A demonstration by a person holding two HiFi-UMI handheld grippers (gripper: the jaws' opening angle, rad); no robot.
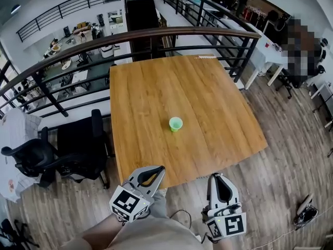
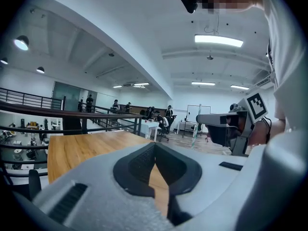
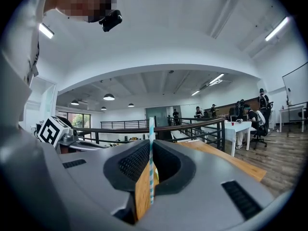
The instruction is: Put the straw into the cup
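Note:
A small green cup [image 1: 176, 124] stands upright near the middle of the wooden table [image 1: 156, 87]. Both grippers hang low by the person's body, just short of the table's near edge. My right gripper [image 1: 218, 178] is shut on a blue-and-white striped straw [image 3: 151, 165], which stands upright between the jaws and pokes above them. The straw does not show in the head view. My left gripper [image 1: 157, 171] is shut, its jaws [image 2: 155, 153] meeting at the tip with nothing between them.
A dark metal railing [image 1: 156, 35] runs behind the table, with a lower floor beyond it. Black office chairs [image 1: 62, 152] stand left of the table. White tables [image 1: 270, 56] and people are at the far right. Wooden floor surrounds the table.

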